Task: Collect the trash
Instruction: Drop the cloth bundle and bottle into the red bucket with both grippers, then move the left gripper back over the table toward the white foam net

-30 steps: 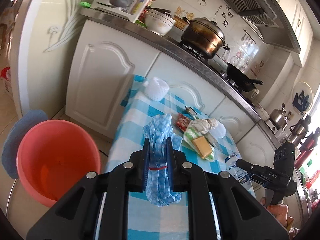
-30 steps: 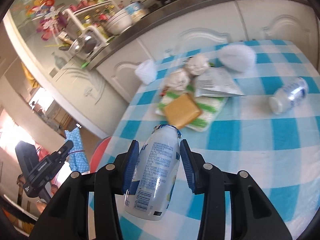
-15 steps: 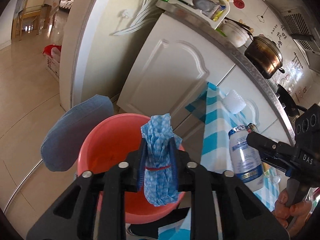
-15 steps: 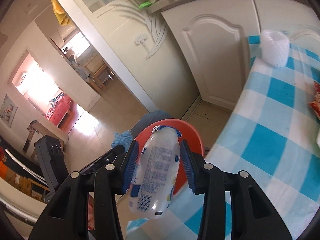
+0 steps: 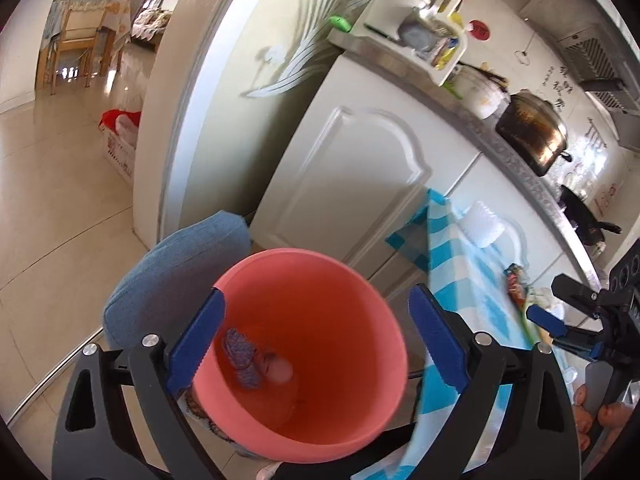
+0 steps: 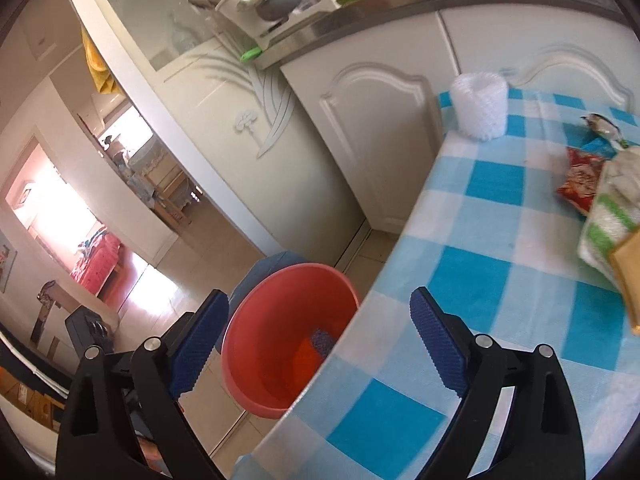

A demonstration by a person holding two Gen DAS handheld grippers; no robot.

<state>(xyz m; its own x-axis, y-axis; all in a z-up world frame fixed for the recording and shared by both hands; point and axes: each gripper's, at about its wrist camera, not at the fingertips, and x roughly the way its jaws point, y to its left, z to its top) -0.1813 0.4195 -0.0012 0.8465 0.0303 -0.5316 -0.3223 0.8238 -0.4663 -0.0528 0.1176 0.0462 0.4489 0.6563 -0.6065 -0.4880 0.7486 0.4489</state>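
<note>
Both things were held a moment ago; now the left tool point(image 5: 312, 344) and the right tool point(image 6: 320, 344) are opening wide with nothing between them; the blue cloth point(image 5: 240, 356) and the bottle point(image 5: 278, 368) lie in the red bucket point(image 5: 360, 292); more trash point(image 6: 580, 180) waits on the worktop point(image 6: 480, 280); the bottle looks blurry, half hidden.

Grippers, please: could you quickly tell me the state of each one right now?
Left gripper: jaws opening, nothing between them; the blue cloth lies in the red bucket.
Right gripper: jaws opening, holding nothing.
</note>
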